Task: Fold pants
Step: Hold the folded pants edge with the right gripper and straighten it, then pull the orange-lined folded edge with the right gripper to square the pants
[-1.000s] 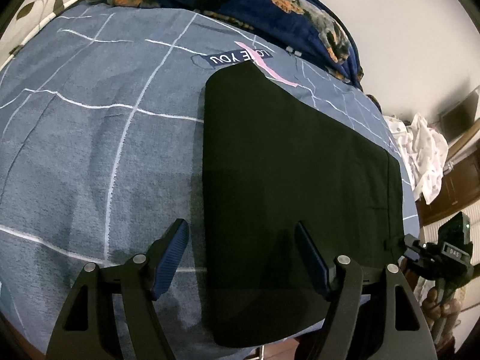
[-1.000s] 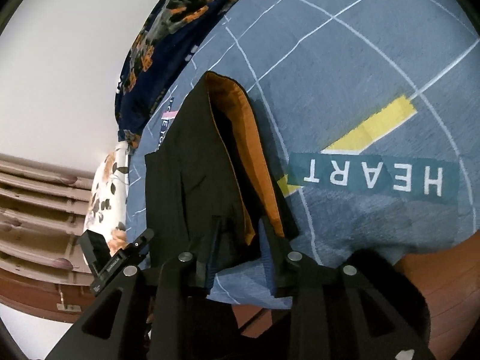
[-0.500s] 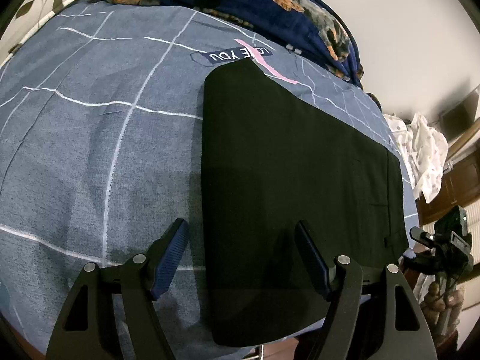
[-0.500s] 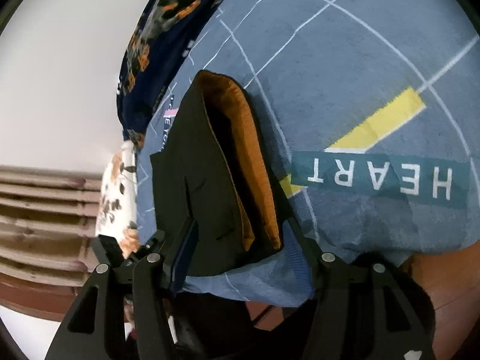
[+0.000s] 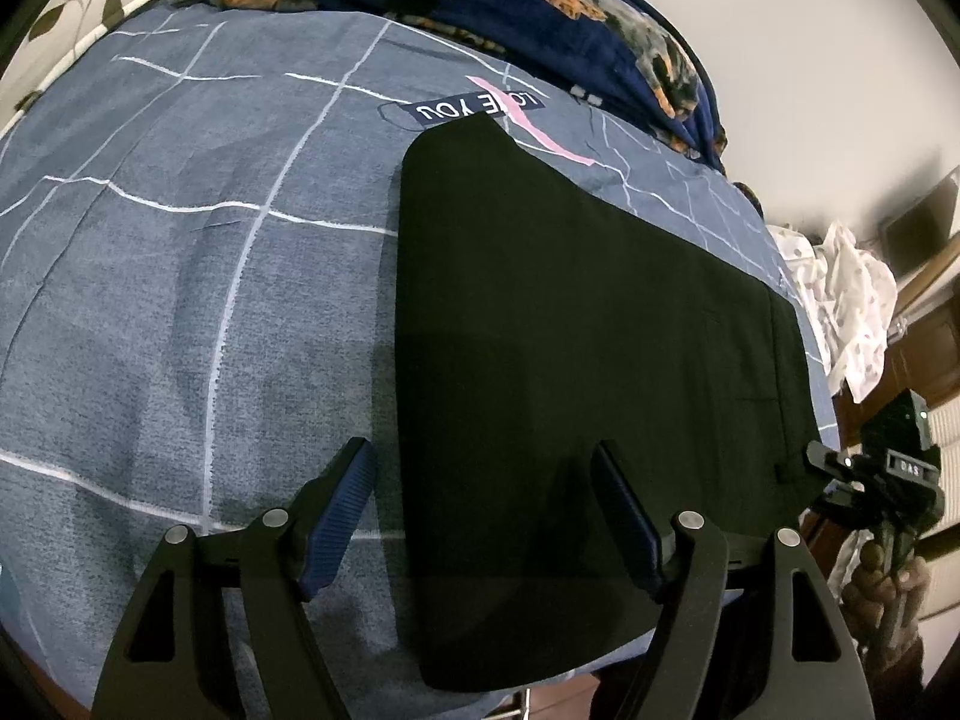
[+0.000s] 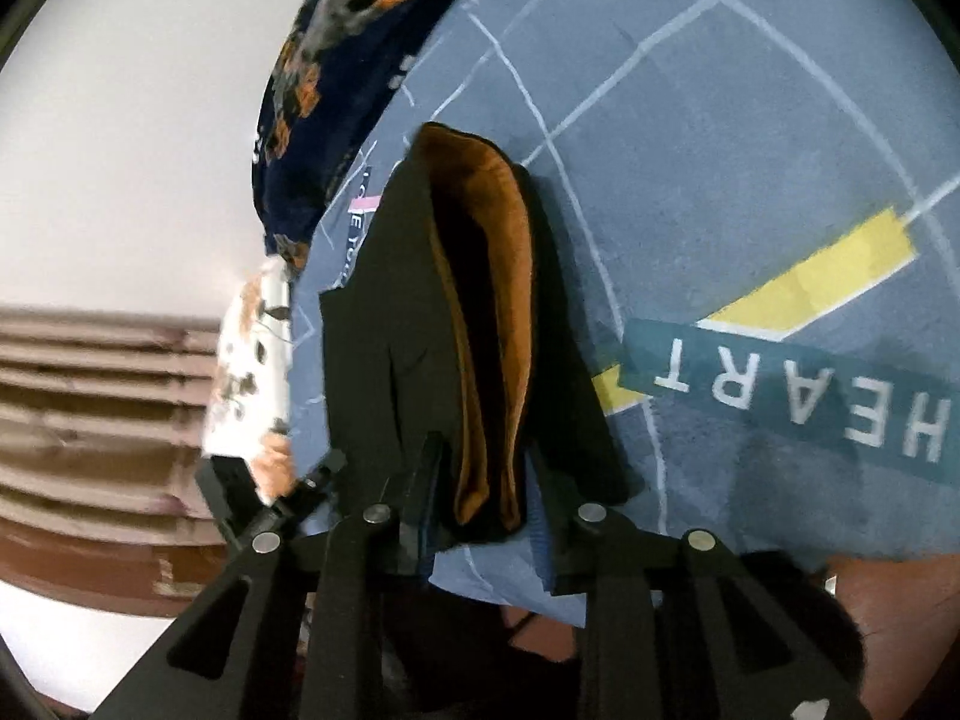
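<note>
Black pants (image 5: 576, 372) are laid flat on a blue bedspread (image 5: 180, 312). The left gripper (image 5: 483, 510) is spread wide above them. The waistband is straddled by the right gripper (image 6: 483, 480), not yet clamped; one layer could be missed.

Black pants (image 5: 576, 372), grid-lined blue bedsheet (image 5: 180, 276)
</note>
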A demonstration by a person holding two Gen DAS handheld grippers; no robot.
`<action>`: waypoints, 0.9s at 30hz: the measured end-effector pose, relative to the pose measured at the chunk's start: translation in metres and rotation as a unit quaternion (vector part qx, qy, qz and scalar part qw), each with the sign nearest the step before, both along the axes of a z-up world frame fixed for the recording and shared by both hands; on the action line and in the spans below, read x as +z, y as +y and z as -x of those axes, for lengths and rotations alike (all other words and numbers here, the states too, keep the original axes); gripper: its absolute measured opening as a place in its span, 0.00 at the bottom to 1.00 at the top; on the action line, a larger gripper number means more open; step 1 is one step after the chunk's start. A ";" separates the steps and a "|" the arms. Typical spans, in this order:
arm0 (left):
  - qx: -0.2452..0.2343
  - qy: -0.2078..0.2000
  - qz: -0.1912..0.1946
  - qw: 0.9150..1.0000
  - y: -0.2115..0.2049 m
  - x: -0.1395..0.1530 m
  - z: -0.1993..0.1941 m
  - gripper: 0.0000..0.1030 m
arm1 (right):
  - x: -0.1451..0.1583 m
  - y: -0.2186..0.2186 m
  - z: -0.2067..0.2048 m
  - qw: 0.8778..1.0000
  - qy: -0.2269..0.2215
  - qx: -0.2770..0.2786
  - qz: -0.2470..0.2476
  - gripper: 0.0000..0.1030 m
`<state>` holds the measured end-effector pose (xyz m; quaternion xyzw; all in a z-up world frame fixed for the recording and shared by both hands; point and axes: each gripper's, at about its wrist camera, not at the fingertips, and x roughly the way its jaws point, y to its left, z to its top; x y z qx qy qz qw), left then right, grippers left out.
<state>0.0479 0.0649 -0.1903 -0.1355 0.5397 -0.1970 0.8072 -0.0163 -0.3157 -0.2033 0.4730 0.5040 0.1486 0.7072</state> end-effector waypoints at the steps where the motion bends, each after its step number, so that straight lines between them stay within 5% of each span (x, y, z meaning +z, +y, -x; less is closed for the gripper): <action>1: 0.000 0.000 0.000 1.000 0.000 0.000 -0.001 0.73 | -0.001 0.001 -0.002 1.000 -0.001 0.000 0.001 0.23; 9: 0.013 0.001 0.007 1.000 0.008 -0.001 -0.002 0.73 | 0.027 0.013 -0.008 0.997 -0.074 0.020 -0.010 0.19; 15: 0.003 -0.009 -0.010 1.000 0.004 -0.001 0.001 0.74 | -0.014 -0.002 -0.006 1.000 -0.020 -0.001 -0.011 0.19; 27: -0.005 -0.016 -0.015 1.000 0.005 0.000 0.003 0.75 | -0.012 -0.006 -0.009 0.999 -0.043 -0.010 -0.032 0.19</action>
